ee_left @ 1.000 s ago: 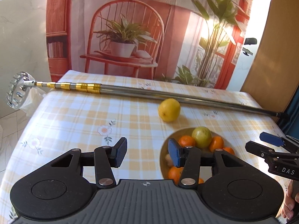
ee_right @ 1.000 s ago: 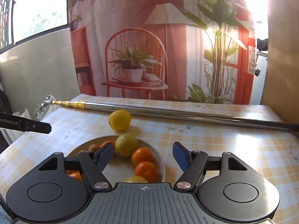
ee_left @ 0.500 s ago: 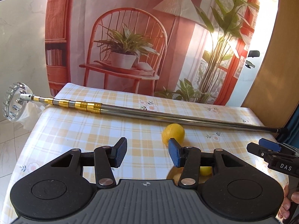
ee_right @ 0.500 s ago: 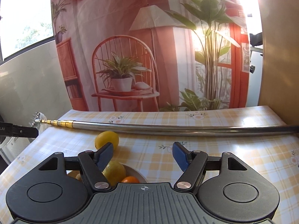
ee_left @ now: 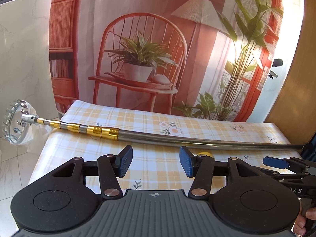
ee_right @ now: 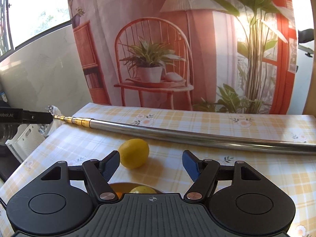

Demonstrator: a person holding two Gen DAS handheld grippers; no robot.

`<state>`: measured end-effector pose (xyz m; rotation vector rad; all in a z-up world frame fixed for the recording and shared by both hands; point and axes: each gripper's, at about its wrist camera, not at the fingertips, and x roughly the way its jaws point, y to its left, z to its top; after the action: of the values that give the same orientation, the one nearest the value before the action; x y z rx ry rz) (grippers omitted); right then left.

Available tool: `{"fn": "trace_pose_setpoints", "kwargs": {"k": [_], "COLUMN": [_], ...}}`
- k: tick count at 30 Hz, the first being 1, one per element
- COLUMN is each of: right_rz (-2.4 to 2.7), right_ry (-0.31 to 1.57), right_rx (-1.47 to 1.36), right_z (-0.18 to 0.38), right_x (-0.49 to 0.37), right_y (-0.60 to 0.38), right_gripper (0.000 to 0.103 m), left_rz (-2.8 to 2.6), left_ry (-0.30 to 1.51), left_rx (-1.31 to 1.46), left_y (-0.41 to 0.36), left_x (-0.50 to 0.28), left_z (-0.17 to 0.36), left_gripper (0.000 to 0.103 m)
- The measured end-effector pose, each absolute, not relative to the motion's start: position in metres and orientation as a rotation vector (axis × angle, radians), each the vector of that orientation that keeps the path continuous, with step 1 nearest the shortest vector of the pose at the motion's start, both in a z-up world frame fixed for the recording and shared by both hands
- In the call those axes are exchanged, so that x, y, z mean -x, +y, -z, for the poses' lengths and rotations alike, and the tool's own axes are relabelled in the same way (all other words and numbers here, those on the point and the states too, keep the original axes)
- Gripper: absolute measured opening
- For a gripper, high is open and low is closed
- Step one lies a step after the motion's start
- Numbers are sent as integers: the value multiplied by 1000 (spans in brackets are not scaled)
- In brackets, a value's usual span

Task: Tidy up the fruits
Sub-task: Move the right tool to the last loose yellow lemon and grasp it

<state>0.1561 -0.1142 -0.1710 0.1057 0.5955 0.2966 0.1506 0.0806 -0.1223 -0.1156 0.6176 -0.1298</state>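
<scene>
Lemon point(ee_right: 134, 153) ahead, right claw point(ee_right: 151, 165) level, open

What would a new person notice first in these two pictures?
Probably the long telescopic metal pole lying across the checked tablecloth, with gold rings near its far left tip. Next, the yellow lemon alone on the cloth, just in front of the pole and beyond the open right gripper.
</scene>
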Motion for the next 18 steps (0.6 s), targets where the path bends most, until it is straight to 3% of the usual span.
{"fn": "trace_pose_setpoints", "kwargs": {"k": [18], "right_rz": [-342], "right_ry": [859], "right_rx": [-139], "right_z": [198], "right_x": [-251], "right_y": [-60], "right_gripper": [66], "left_rz": [156], "left_ry": [751], "left_rx": [154], "left_y": [96], "left_x": [-207], "left_z": [165], "left_gripper": [55]}}
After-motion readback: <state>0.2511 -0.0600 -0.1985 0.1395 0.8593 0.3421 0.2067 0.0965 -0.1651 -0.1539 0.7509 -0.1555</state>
